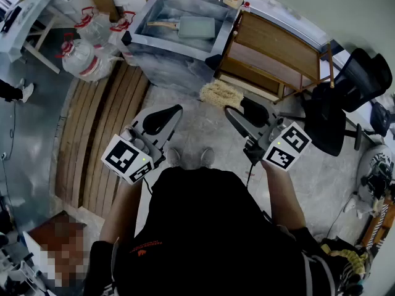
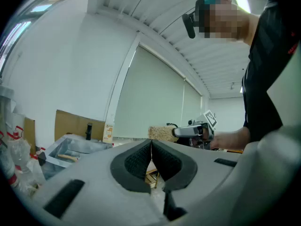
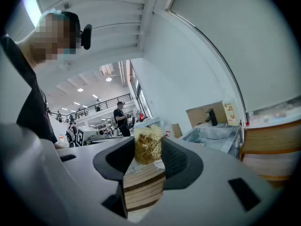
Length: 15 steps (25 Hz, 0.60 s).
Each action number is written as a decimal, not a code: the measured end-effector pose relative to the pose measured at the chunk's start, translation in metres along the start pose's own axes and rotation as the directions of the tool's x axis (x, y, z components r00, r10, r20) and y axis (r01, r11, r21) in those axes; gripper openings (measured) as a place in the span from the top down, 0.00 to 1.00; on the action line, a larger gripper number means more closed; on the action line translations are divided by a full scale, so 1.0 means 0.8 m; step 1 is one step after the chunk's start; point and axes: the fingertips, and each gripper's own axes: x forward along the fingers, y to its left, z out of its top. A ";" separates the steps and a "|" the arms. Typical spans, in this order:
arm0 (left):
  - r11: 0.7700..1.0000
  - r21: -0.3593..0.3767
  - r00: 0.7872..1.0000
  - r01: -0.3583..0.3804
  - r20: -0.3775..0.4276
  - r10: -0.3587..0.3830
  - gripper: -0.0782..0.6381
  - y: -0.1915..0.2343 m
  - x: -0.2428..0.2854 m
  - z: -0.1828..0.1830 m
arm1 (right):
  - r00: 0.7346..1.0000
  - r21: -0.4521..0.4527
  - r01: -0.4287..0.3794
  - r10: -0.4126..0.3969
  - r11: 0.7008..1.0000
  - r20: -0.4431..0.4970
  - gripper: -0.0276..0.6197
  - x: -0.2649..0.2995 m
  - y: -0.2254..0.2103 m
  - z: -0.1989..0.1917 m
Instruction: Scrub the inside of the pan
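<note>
Floor [image 1: 203, 128]: pale, mottled concrete, with wooden slats [image 1: 102, 134] laid flat along the left.
Room: white walls, ribbed ceiling, drawn blind over a wide window; open hall with a railed upper level behind.
Basin [image 1: 166, 66]: metal, straight ahead, well apart from both grippers.
Pan [image 1: 196, 27]: grey, square, lying inside the basin, wooden handle [image 1: 162, 24] pointing left.
Jugs [image 1: 83, 57]: clear, red-capped, clustered just left of the basin.
Shelf [image 1: 278, 57]: wooden, just right of the basin.
Chair [image 1: 345, 97]: black, far right.
Left gripper [image 2: 151, 145]: jaws closed tip to tip, nothing between them, held above the floor.
Right gripper [image 3: 148, 154]: jaws clamped on a scrubber [image 1: 220, 93], straw-coloured and fibrous, its tuft sticking out past the tips.
Person: dark shirt, standing, both grippers level at the front.
</note>
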 end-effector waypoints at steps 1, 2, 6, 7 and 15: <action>1.000 -0.002 1.000 0.000 0.000 0.000 0.86 -0.001 0.001 -0.001 | 1.000 0.000 -0.003 0.003 1.000 0.001 0.68 0.000 0.000 0.000; 1.000 -0.003 1.000 -0.001 0.001 0.001 0.86 -0.002 0.002 -0.001 | 1.000 0.001 -0.007 0.007 1.000 0.001 0.68 -0.001 -0.001 0.000; 1.000 -0.002 1.000 -0.007 -0.002 0.007 0.86 -0.008 0.008 -0.003 | 0.999 0.003 -0.037 0.037 0.999 0.013 0.68 -0.005 0.001 0.002; 1.000 -0.003 1.000 -0.010 -0.002 0.010 0.86 -0.009 0.009 -0.004 | 0.999 0.005 -0.041 0.041 0.999 0.016 0.68 -0.007 0.000 0.003; 1.000 0.004 1.000 -0.030 -0.004 0.030 0.86 -0.036 0.029 -0.011 | 0.999 -0.005 -0.048 0.048 0.999 0.021 0.68 -0.039 -0.016 0.003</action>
